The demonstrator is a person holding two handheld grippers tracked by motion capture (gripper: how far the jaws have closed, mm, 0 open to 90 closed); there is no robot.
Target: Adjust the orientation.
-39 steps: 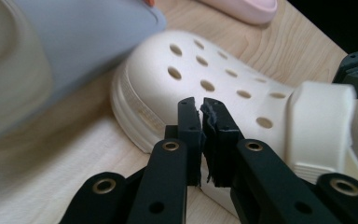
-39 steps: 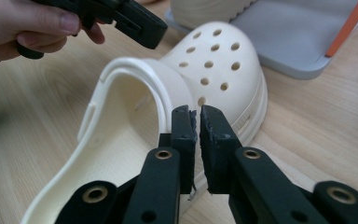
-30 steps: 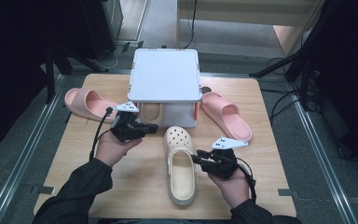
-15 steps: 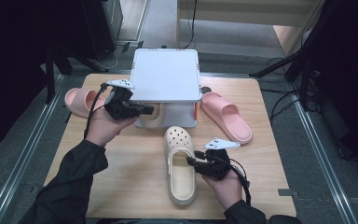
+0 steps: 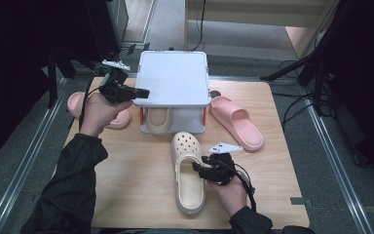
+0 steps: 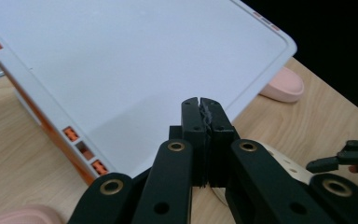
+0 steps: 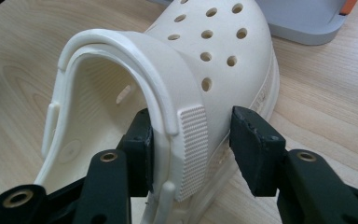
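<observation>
Cream clog (image 7: 191, 60) | side wall between spread right gripper (image 7: 191, 140) jaws, just opened | left gripper (image 6: 200, 105) jaws pressed together

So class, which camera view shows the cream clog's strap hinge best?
The right gripper view: the clog is close, its strap and textured hinge patch between the right gripper's open jaws, which have just been opening. The high view shows the whole clog, small. The left gripper view catches an edge.

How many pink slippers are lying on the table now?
2. One pink slipper lies right of the white box; the other pink slipper lies left of it, partly behind the person's left hand. More may be hidden.
</observation>
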